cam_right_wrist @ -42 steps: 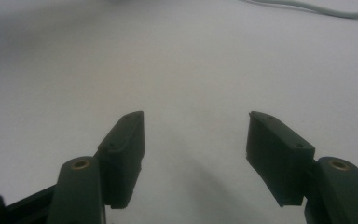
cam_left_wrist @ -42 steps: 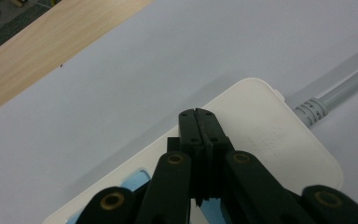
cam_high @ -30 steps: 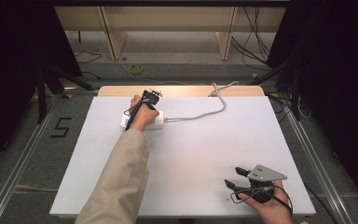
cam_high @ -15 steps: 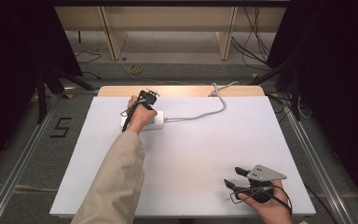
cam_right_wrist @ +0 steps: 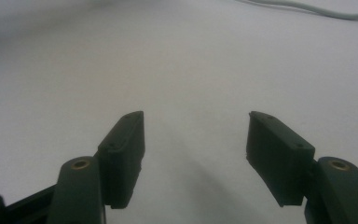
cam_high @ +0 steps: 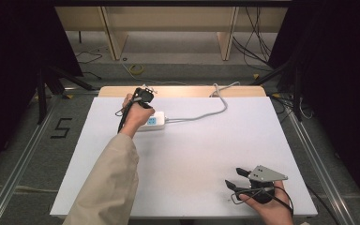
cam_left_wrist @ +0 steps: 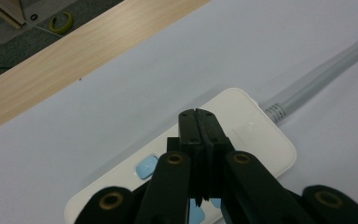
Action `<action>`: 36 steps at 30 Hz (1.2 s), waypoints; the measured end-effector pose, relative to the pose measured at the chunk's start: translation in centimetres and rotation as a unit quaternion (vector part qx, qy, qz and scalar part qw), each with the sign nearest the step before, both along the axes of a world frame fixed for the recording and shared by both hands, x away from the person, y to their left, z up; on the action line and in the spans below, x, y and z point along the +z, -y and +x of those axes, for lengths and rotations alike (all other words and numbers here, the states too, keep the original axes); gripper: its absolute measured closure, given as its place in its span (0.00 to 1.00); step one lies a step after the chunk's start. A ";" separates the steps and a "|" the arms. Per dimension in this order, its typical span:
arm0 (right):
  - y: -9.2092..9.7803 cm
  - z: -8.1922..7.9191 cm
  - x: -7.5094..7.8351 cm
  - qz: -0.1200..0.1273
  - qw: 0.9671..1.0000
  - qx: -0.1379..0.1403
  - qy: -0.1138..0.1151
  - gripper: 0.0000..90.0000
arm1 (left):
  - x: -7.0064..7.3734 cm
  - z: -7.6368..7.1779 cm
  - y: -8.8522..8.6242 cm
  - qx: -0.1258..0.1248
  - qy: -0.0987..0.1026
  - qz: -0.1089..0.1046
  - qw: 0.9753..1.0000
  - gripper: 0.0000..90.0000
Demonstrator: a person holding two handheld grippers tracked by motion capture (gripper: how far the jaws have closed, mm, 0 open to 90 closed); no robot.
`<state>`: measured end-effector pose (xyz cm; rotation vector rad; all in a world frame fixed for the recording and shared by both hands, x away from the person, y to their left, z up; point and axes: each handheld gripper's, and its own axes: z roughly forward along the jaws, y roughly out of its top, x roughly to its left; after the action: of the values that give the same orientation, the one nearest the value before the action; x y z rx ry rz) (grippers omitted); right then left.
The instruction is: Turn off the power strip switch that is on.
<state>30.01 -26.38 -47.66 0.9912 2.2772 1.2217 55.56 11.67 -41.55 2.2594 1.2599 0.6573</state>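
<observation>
Bright, even overhead light; dark surroundings; close views softly blurred.

A white power strip point(cam_high: 152, 121) with pale blue buttons lies flat near the bench's point(cam_high: 192, 159) far edge, left of centre, its grey cord point(cam_high: 201, 114) trailing over that far edge.

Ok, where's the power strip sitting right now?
In the high view, the white power strip lies at the table's far left, near the wooden edge, under the shut left gripper.
</observation>
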 end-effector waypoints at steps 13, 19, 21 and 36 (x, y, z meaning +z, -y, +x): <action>0.0 0.1 0.0 0.002 1.000 -0.002 0.000 0.42 | 0.7 -1.7 -0.9 0.001 -0.005 -0.001 1.000 0.96; 0.0 0.1 -0.1 0.002 1.000 -0.001 0.001 0.42 | 0.7 -2.2 -1.0 0.000 -0.008 -0.008 1.000 0.94; 0.0 0.1 0.0 0.002 1.000 -0.002 0.000 0.43 | 0.8 -2.4 -1.1 0.002 -0.012 -0.014 1.000 0.92; 0.0 0.1 0.0 0.000 1.000 -0.002 0.001 0.42 | 1.1 -4.6 -1.9 -0.013 -0.019 -0.036 0.999 0.83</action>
<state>30.08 -26.36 -47.65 0.9939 2.2716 1.2209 50.99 13.61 -40.40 2.2352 1.2502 0.5549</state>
